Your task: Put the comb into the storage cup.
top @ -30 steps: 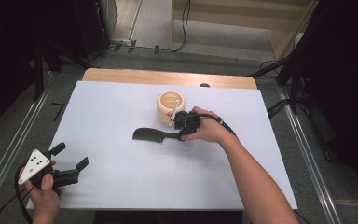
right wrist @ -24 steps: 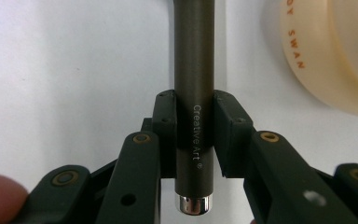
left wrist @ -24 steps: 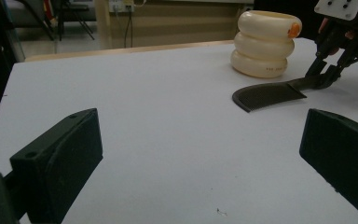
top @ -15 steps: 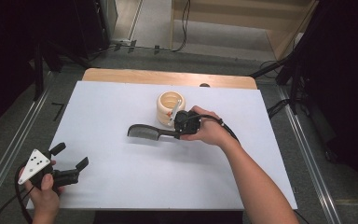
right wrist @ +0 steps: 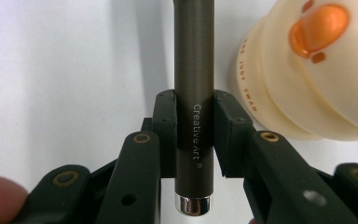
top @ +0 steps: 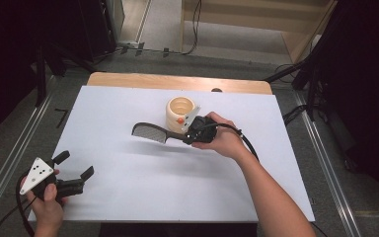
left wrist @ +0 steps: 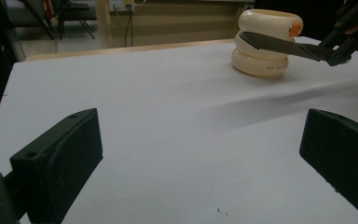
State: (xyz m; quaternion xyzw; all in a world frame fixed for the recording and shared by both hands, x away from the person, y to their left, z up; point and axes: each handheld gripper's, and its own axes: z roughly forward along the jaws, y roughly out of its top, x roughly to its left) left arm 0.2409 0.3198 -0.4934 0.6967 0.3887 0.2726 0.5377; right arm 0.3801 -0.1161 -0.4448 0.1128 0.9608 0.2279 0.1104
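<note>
Dark flat-headed brush point(top: 159, 133) is clamped by its handle in the right claw point(top: 193, 134), held aloft at frame centre; next, tip it into the cream ribbed cup point(top: 181, 111). Left claw point(top: 74, 173) is wide, idle.

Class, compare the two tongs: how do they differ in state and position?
The right tongs are shut on the brush handle, lifted beside the cream cup; the left tongs are open, holding nothing, near the table's front left corner. Both are black and hand-held.
</note>
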